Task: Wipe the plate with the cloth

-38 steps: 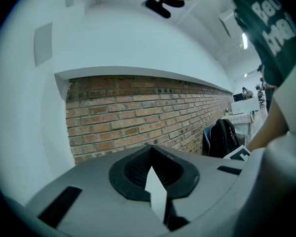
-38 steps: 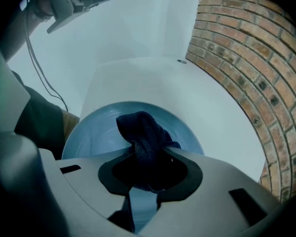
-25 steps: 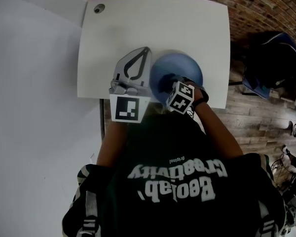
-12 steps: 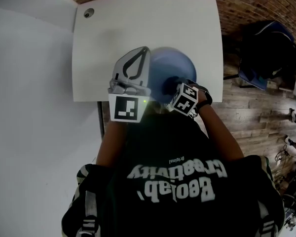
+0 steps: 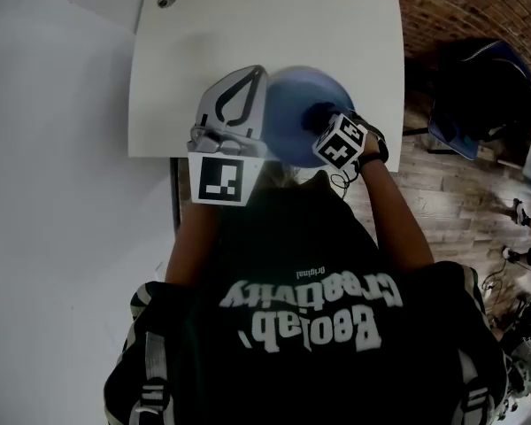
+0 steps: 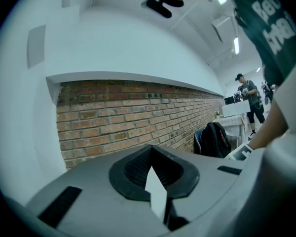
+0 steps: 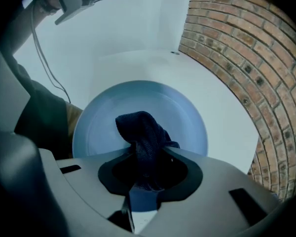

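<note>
A round blue plate (image 5: pixel 288 104) lies on the white table (image 5: pixel 336 25) near its front edge. My right gripper (image 5: pixel 323 124) reaches over the plate from the right and is shut on a dark blue cloth (image 5: pixel 317 115). In the right gripper view the cloth (image 7: pixel 143 132) hangs bunched from the right gripper (image 7: pixel 147 164) onto the plate (image 7: pixel 182 117), right of its middle. My left gripper (image 5: pixel 260 91) sits by the plate's left rim, its jaws closed to a point. The left gripper (image 6: pixel 155 181) looks up at a brick wall, with no plate in its view.
The table's front edge runs just under both grippers. A cable hole (image 5: pixel 166 0) sits at the far left corner. A dark backpack (image 5: pixel 487 96) rests on the wooden floor to the right. A person (image 6: pixel 249 95) stands far off in the room.
The right gripper has dragged the cloth across the plate, from its near left part toward the right and farther side. The left gripper has stayed by the plate's left rim.
</note>
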`<action>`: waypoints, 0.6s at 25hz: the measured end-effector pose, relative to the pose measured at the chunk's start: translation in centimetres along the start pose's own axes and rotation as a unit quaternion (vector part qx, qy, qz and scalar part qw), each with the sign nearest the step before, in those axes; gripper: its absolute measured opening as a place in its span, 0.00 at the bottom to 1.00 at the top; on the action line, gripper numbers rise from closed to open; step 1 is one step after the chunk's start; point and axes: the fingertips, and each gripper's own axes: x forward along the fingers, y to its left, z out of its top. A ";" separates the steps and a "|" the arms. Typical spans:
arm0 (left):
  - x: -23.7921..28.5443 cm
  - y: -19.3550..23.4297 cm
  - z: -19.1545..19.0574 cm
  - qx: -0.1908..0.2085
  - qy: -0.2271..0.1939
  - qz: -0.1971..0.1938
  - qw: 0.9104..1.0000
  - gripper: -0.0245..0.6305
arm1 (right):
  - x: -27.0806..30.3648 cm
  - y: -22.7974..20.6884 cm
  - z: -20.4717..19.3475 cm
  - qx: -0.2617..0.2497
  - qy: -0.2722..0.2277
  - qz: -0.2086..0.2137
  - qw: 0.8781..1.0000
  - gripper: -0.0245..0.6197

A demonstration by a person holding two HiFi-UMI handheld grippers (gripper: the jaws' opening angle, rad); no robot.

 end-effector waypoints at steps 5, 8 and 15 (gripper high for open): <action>-1.8 1.2 -0.4 0.001 0.009 0.025 1.000 0.04 | 0.8 -1.8 1.6 -0.006 -0.007 -0.023 1.000 0.17; -3.2 2.3 -0.8 -0.007 0.013 0.044 0.999 0.04 | 1.2 -1.8 2.9 -0.015 -0.010 -0.030 0.999 0.17; -5.4 4.1 -1.1 -0.009 0.015 0.074 0.997 0.04 | 2.0 0.0 6.6 -0.047 -0.026 -0.021 0.998 0.17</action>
